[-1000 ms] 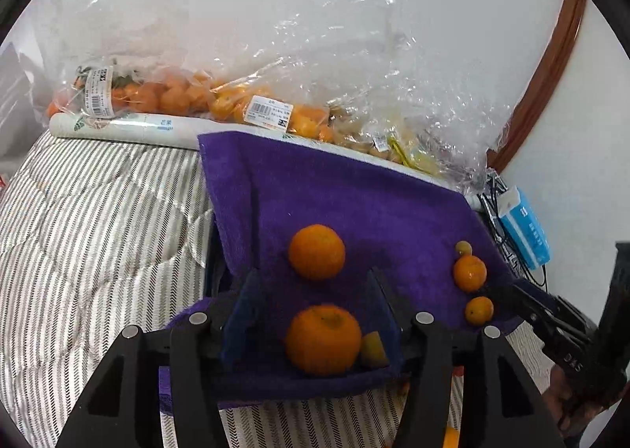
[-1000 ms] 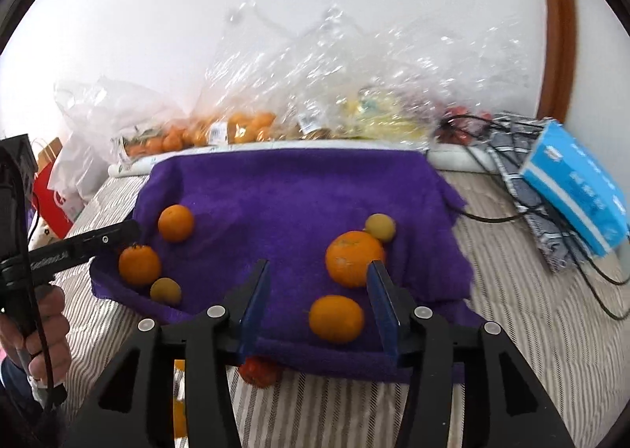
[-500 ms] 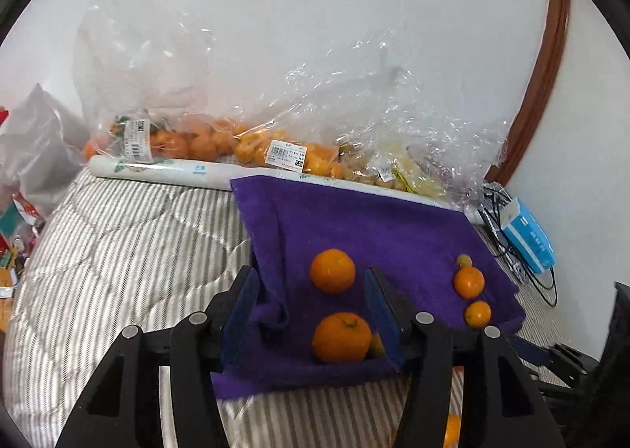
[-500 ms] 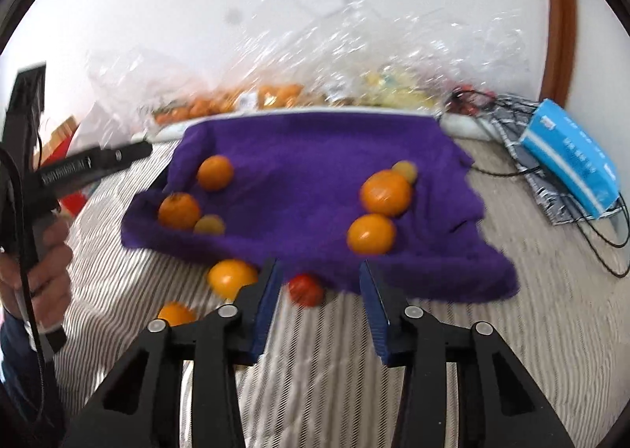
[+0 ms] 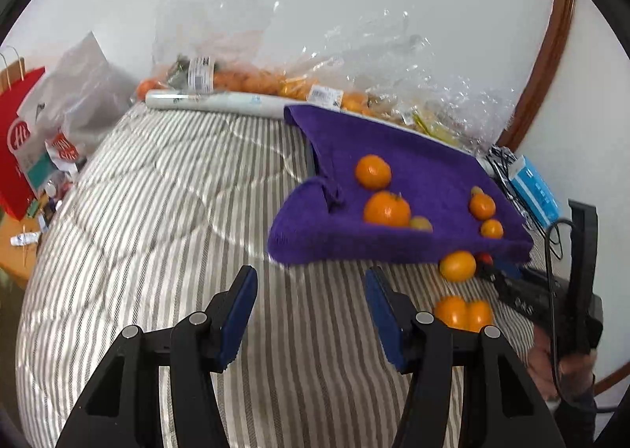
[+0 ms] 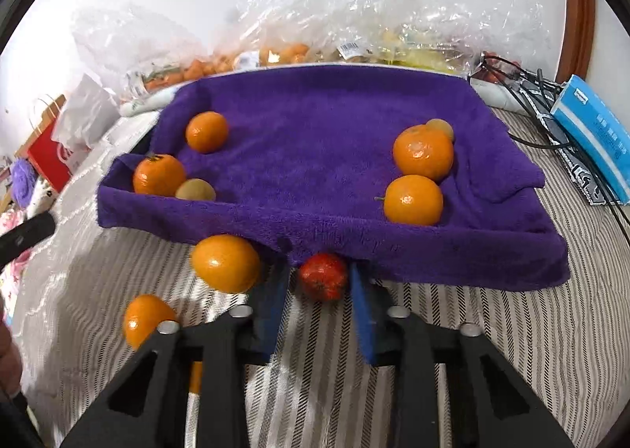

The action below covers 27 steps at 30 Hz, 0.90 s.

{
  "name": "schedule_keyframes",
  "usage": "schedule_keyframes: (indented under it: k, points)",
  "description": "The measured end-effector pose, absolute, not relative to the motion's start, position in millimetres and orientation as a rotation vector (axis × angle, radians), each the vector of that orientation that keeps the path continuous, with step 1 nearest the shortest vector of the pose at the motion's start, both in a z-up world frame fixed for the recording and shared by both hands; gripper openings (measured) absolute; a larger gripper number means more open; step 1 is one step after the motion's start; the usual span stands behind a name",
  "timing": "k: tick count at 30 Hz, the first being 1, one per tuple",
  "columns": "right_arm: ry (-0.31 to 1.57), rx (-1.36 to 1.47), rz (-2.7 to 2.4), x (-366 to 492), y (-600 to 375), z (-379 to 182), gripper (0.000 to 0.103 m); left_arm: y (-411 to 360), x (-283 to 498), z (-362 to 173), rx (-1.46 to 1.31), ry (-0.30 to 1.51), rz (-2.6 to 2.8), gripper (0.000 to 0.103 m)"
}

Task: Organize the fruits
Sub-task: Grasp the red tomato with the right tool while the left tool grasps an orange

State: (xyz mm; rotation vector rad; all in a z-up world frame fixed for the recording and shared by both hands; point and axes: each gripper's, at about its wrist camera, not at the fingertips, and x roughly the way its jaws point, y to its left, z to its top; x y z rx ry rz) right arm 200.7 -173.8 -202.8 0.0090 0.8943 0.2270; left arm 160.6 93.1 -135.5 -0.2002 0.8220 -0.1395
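Note:
A purple towel [image 6: 315, 125] lies on the striped bedding with several oranges on it, such as one at the left [image 6: 206, 131] and one at the right [image 6: 423, 151]. A small red fruit [image 6: 323, 276] lies on the bedding at the towel's front edge. My right gripper [image 6: 319, 282] is open with its fingers on either side of the red fruit. An orange [image 6: 225, 263] and another orange [image 6: 146, 318] lie on the bedding to its left. My left gripper [image 5: 311, 290] is open and empty over the striped bedding, left of the towel [image 5: 393, 188].
Clear plastic bags of fruit [image 6: 283, 50] line the wall behind the towel. A blue box [image 6: 594, 136] and black cables [image 6: 527, 85] lie at the right. A red paper bag [image 5: 19, 140] stands off the bed's left side. The right gripper also shows in the left wrist view [image 5: 551, 290].
Both grippers pulled back from the towel. The left swung left over the bare bedding. The right dropped toward the front edge and now straddles the red fruit.

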Motion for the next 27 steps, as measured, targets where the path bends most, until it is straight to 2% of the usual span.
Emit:
schedule_keyframes:
  k: [9, 19, 22, 25, 27]
  points:
    - [0.832, 0.031, 0.23, 168, -198, -181, 0.025, 49, 159, -160, -0.211, 0.922, -0.261, 0.054]
    - [0.781, 0.07, 0.213, 121, -240, -167, 0.025, -2, 159, -168, -0.208, 0.92, -0.3, 0.053]
    - [0.806, 0.066, 0.186, 115, -245, -168, 0.025, -9, 166, -174, -0.241, 0.949, -0.302, 0.046]
    - [0.795, 0.08, 0.175, 110, -251, -168, 0.025, -17, 168, -178, -0.226, 0.954, -0.282, 0.033]
    - [0.794, 0.089, 0.172, 108, -254, -167, 0.025, -20, 168, -178, -0.204, 0.949, -0.267, 0.031]
